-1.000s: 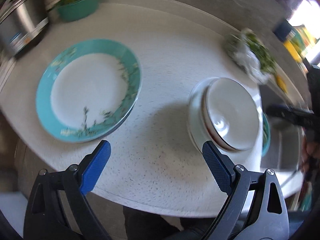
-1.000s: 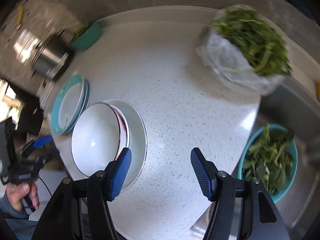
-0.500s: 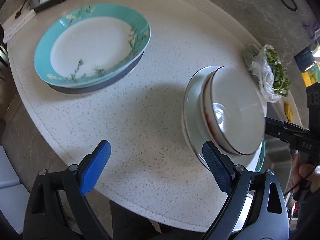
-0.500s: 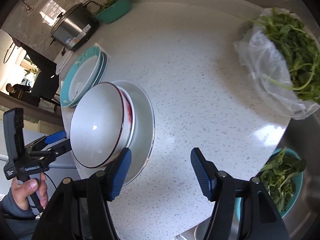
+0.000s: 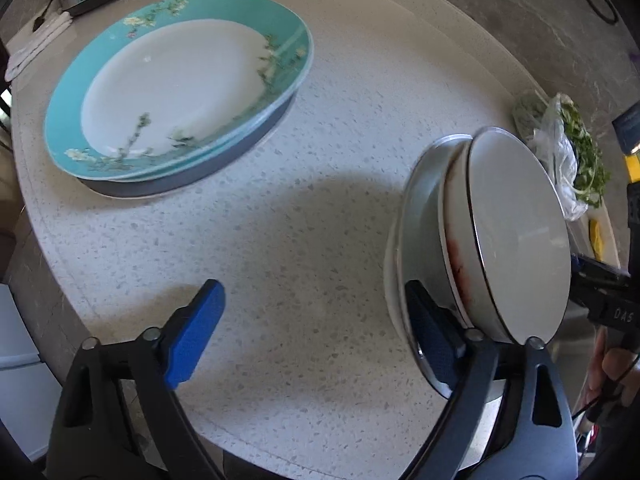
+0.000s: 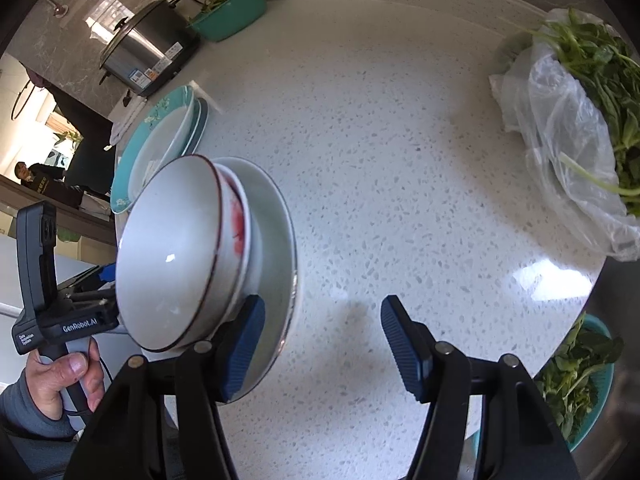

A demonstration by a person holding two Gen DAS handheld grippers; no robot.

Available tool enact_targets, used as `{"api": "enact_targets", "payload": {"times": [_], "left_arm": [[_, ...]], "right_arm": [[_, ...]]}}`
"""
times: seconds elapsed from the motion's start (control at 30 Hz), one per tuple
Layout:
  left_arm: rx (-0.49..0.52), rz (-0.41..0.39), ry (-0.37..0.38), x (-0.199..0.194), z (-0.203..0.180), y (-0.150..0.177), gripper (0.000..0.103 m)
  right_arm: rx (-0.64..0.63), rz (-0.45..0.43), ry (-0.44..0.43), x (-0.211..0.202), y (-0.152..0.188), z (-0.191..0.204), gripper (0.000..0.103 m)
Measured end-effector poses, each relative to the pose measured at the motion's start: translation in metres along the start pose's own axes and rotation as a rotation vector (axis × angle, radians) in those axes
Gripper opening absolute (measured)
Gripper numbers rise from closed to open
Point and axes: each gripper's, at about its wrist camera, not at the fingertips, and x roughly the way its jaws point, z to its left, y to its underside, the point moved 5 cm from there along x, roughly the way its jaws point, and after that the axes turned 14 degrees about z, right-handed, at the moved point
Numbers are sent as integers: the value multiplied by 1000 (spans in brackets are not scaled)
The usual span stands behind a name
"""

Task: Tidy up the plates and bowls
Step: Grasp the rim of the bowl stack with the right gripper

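Observation:
A stack of teal-rimmed floral plates [image 5: 180, 88] lies on the round white table [image 5: 320, 208]; it also shows in the right wrist view [image 6: 160, 140]. White bowls with a red mark [image 5: 516, 232] are nested on a white plate [image 5: 416, 216] near the table's edge, also seen in the right wrist view [image 6: 180, 248]. My left gripper [image 5: 312, 336] is open, its right finger beside the plate's rim. My right gripper [image 6: 324, 344] is open, its left finger at the same plate [image 6: 276, 240] from the opposite side.
A plastic bag of greens [image 6: 580, 120] lies at the table's far side. A steel cooker [image 6: 144, 48] and a teal basin of greens [image 6: 232, 8] stand at the back. Another teal basin of greens [image 6: 576, 376] sits off the table edge.
Both grippers have moved in toward the bowl-and-plate stack, which now looms larger between them. Both stay open.

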Motion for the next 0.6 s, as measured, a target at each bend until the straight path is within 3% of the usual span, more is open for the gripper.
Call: {"api": "enact_targets", "payload": {"times": [0.17,0.3,0.43,0.53,0.6], "left_arm": [[46,-30,29,3,-19,-6,59],[51,-28,35,6,-25,-13,55],[78,-3,89,15,-30,-18,49],[113,-6,38,19,-40,-23,49],[121,-5,29,21,-44,-24,49]], "right_arm": [[-18,18,-29,10,-2,1,52],[-35,13,-46,15,-3,4,48],[-30,8,-72,17,-5,2,48],[-32,1,-84,19,-7,4,42],[-35,2,-99,21,-9,7,27]]}}
